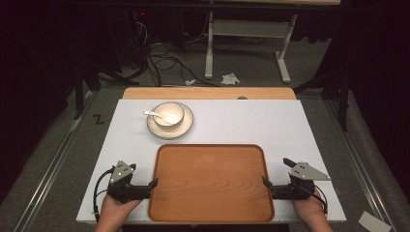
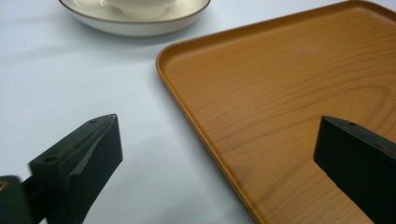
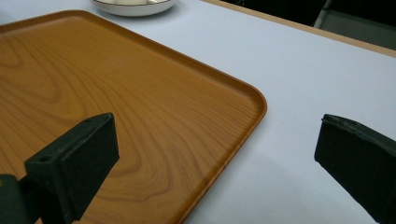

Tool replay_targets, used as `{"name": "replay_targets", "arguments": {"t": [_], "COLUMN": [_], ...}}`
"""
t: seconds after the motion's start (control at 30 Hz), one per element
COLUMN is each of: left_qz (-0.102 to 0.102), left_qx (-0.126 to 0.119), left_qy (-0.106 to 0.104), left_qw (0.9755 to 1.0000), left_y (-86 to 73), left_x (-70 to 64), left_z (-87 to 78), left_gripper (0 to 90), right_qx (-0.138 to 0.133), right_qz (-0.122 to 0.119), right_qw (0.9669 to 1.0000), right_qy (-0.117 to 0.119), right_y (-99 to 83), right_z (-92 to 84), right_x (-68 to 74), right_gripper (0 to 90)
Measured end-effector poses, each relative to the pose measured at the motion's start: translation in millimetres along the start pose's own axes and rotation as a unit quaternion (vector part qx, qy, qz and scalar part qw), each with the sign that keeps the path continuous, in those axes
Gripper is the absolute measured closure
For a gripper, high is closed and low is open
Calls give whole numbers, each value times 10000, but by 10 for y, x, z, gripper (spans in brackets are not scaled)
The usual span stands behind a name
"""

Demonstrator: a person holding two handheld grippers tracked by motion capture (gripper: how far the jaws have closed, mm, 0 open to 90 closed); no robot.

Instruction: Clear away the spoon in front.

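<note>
High view: wooden tray (image 1: pixel 211 182) flat on the white desk (image 1: pixel 251 123), bowl (image 1: pixel 168 114) with spoon (image 1: pixel 153 114) on a plate (image 1: pixel 185 126) just beyond. Left claw (image 1: pixel 153 184) and right claw (image 1: pixel 265 182) wide apart, holding nothing, straddling opposite rims. Probably about to lift: bite both rims evenly, raise together, keep level.
</note>
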State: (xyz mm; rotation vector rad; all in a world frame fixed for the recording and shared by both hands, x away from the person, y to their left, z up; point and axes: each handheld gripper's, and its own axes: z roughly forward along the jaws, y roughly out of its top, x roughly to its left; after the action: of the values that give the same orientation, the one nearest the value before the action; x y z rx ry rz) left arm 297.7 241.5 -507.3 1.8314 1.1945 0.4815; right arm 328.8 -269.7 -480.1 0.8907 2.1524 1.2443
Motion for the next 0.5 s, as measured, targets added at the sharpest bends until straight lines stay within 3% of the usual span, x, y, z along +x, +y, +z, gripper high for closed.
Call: {"name": "replay_targets", "arguments": {"t": [0.07, 0.13, 0.3, 0.5], "left_qz": [5, -3, 57, 80], "left_qx": [-42, -52, 23, -123], "left_qy": [22, 33, -84, -16], "left_qw": [10000, 10000, 9999, 9999], "left_y": [1, 5, 20, 57], "left_x": [2, 6, 25, 18], "left_z": [-13, -22, 4, -20], "left_gripper": [25, 28, 27, 34], "right_qx": [35, 101, 71, 130], "right_qz": [-40, 101, 104, 169], "right_qw": [10000, 9999, 9999, 9997], "right_qy": [-5, -48, -97, -128], "right_y": [-2, -4, -2, -14], "right_z": [11, 31, 19, 11], "right_x": [-3, -2, -8, -21], "right_gripper": [8, 8, 8, 8]}}
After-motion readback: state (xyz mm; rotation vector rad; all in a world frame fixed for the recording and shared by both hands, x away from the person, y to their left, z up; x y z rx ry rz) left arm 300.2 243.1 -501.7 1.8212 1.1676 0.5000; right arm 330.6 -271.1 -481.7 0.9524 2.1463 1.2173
